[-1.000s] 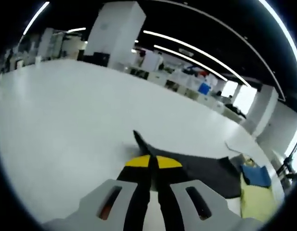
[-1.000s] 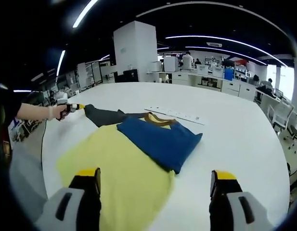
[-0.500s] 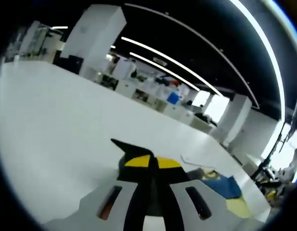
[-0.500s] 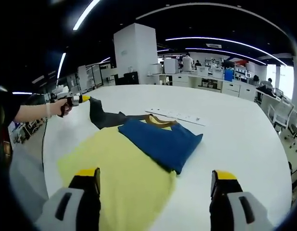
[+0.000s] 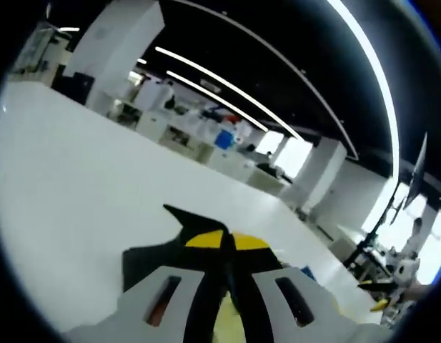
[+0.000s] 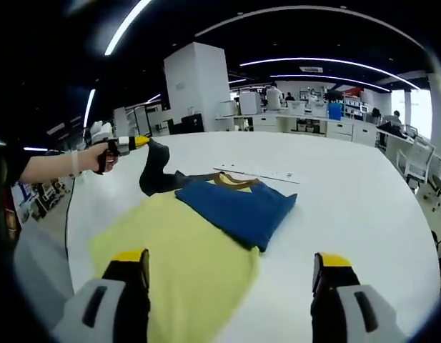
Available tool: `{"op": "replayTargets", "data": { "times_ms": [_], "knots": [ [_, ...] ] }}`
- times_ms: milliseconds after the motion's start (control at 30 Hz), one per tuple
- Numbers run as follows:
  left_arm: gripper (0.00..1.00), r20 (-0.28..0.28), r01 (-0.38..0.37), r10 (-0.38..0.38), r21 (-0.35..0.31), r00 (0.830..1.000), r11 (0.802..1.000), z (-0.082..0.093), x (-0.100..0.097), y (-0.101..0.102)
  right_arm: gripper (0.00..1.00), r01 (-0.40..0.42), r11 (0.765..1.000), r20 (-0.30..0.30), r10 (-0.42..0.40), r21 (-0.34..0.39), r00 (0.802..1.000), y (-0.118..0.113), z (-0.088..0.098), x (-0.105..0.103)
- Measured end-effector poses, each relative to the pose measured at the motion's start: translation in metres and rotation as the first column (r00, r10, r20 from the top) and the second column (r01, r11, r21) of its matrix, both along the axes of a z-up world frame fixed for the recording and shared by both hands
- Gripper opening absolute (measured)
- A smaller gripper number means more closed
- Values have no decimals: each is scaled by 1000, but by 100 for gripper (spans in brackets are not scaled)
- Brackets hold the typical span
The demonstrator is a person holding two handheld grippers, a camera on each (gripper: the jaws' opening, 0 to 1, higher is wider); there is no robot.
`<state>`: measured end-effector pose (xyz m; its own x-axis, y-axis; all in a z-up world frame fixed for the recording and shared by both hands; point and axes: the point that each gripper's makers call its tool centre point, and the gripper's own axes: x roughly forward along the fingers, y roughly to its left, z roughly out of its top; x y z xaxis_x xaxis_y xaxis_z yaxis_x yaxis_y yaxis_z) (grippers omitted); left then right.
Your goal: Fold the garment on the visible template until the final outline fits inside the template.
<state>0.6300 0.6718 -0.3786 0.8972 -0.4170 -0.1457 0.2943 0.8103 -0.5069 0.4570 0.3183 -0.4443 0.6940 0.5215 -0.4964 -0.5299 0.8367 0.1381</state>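
- Where the right gripper view looks across the white table, we see the garment lying flat ahead of the right gripper, its blue body partly over a yellow template that reaches down between the 2 yellow-tipped jaws.
- The right gripper's jaws stand wide apart and released; the left one is over the yellow sheet, the right one over bare table, and the blue cloth lies clear of both.
- A dark grey sleeve of the garment rises from the table at the far left of that view, its tip pinched by the left gripper, which a hand holds above the table edge.
- In the left gripper view, we see the left gripper with its 2 jaws clenched together on the dark cloth, whose pointed tip sticks out just beyond the yellow jaw tips.
- More of that dark cloth hangs to the left of the jaws, and a sliver of yellow shows between them lower down.
- A strip of white paper lies on the table just beyond the garment's collar.
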Motion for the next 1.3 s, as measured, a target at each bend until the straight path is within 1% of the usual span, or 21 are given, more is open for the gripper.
{"op": "replayTargets", "data": {
  "times_ms": [33,67,200,300,433,700,800,900,1000,1100,1133,1167,1300],
  "knots": [
    [0,1,6,-6,-2,1000,1000,1,0,-5,96,1,1000,0,-1,1,1000,-2,0,-1],
    [0,0,17,-17,-7,1000,1000,1,0,-17,96,3,1000,2,-3,6,1000,-3,0,-1],
    [0,0,52,-52,-29,999,998,3,3,-52,95,5,1000,-2,-5,16,1000,-11,-3,-3],
    [0,-11,69,-70,-32,998,997,-1,5,-74,95,16,999,0,-16,31,1000,-16,-5,-3],
    [0,-24,85,-86,-56,996,995,-5,5,-98,95,26,999,1,-26,48,1000,-19,-8,-6],
    [0,-34,120,-124,-94,992,988,-10,2,-136,95,44,996,-10,-44,74,999,-21,-17,-10],
    [0,-39,131,-136,-99,990,986,-15,1,-152,95,42,997,-12,-41,68,999,-21,-19,-10],
    [0,-56,138,-146,-122,988,983,-24,0,-169,95,43,996,-13,-42,76,999,-22,-19,-11],
    [0,-68,155,-165,-135,984,979,-32,-2,-187,95,52,995,-12,-51,80,999,-28,-19,-11],
    [0,-75,163,-175,-142,982,976,-38,-2,-200,95,64,994,-13,-63,86,998,-33,-20,-12],
    [0,-76,164,-176,-145,981,976,-38,-2,-202,95,66,994,-14,-65,84,998,-34,-21,-12],
    [0,-86,165,-181,-166,980,972,-40,-2,-208,95,69,994,-13,-68,84,998,-36,-22,-13],
    [0,-86,176,-194,-182,977,967,-42,0,-227,95,87,992,-23,-85,88,996,-43,-26,-17]
  ]
}}
